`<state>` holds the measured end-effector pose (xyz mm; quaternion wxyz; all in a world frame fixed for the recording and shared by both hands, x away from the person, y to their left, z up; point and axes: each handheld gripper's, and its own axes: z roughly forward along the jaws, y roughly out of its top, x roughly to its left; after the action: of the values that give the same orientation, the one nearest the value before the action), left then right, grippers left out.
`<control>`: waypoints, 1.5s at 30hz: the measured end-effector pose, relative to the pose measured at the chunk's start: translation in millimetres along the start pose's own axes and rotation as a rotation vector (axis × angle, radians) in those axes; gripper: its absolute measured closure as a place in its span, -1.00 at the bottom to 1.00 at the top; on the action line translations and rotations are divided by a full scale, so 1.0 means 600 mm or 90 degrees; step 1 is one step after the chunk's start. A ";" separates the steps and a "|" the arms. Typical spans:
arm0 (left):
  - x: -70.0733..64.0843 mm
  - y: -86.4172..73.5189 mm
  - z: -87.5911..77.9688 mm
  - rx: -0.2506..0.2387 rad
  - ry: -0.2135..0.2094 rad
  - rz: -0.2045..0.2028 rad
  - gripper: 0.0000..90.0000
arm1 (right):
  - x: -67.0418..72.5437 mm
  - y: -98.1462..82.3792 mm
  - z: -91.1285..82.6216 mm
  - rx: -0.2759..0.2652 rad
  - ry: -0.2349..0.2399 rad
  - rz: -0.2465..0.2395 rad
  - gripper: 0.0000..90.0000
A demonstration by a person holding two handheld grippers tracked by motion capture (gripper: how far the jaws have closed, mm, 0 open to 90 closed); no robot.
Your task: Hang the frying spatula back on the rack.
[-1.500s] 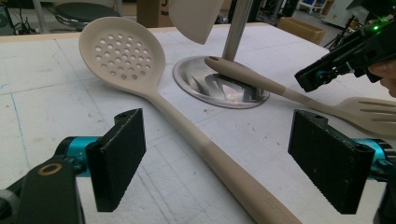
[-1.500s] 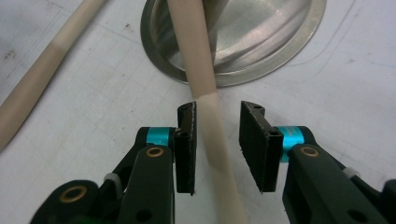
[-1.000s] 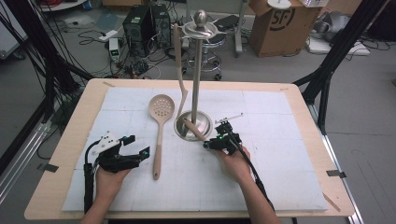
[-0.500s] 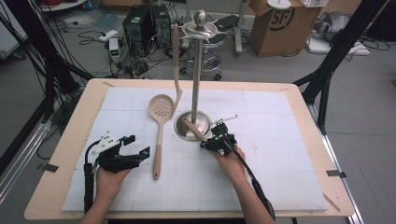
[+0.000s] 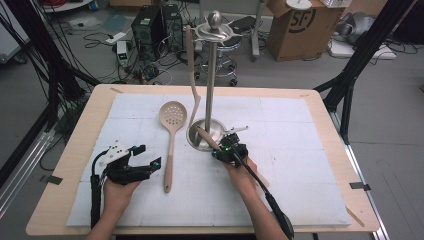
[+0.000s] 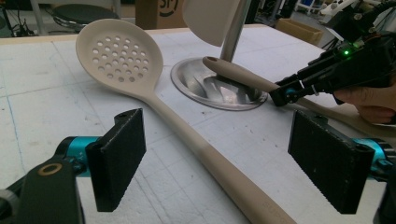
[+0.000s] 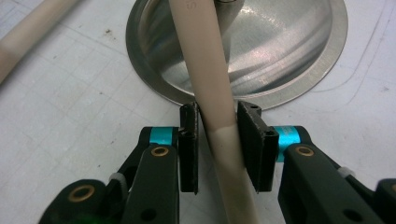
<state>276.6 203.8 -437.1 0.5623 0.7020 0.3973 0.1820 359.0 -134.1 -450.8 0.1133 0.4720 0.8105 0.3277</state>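
The landmark is the round polished steel base (image 5: 204, 136) of the upright utensil stand, on the white gridded mat (image 5: 300, 165) covering the wooden desk (image 5: 82, 117).

The right claw (image 7: 215, 140) sits at the near rim of that base. Its jaws have just been closing around the beige, round-sectioned utensil handle (image 7: 205, 70), which lies slanted with its far end resting on the base. The pads stand narrow on either side of the handle; the left pad appears to touch it, while a thin gap shows at the right pad.

The left claw (image 6: 224, 161) is well to the near left of the base, jaws wide, holding nothing.

A beige perforated spoon (image 5: 171, 135) lies flat on the mat just left of the base, bowl away from the person. A second beige utensil (image 5: 192, 70) hangs from the stand's top ring above the base.
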 end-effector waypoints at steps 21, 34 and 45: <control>0.002 0.000 -0.001 0.001 0.001 -0.001 -0.57 | 0.009 -0.024 -0.023 -0.089 0.014 -0.031 0.67; 0.002 -0.001 -0.001 0.000 0.002 -0.002 -0.57 | 0.011 -0.031 -0.069 -0.205 0.053 -0.042 0.68; 0.001 -0.001 -0.001 0.003 0.001 -0.002 -0.56 | -0.008 -0.030 -0.097 -0.257 0.053 -0.018 0.68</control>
<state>276.7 204.7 -437.6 0.5607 0.7025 0.3992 0.1808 320.4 -168.9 -418.5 0.1767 0.4144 0.7388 0.5012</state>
